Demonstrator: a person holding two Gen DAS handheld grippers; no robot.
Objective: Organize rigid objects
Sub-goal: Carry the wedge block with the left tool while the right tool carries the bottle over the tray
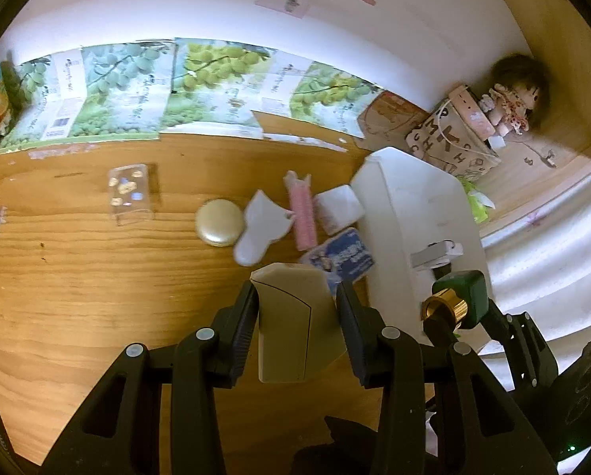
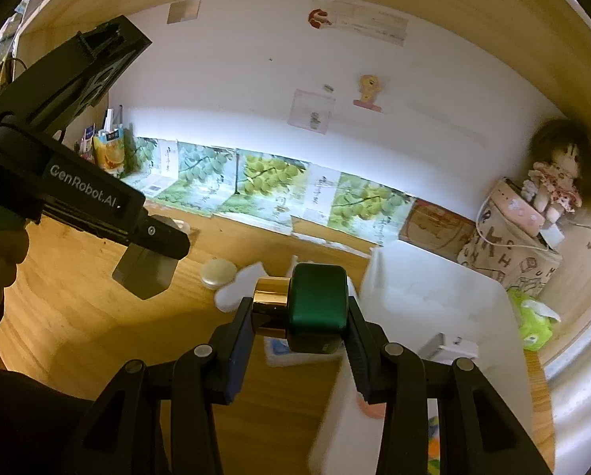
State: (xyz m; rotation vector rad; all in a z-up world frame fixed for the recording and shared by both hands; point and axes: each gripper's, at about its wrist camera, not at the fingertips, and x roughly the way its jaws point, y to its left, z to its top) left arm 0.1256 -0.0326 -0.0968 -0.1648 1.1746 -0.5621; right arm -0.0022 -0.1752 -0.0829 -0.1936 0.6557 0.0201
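One white bin (image 1: 422, 213) is being seen on the wooden desk (image 1: 77, 277), its far end cut off. One beige box (image 1: 291, 324) is being squeezed by the left gripper (image 1: 297, 304). One green bottle (image 2: 317, 308) with a gold cap is being squeezed by the right gripper (image 2: 299, 328), just beside the bin.

Doll (image 1: 513, 97) on patterned bag (image 1: 450, 138); grape posters (image 1: 200, 79) along wall.

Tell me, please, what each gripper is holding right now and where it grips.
The left gripper clamps a beige case across its two side faces. The right gripper pinches a green bottle end to end, gold cap against one finger.
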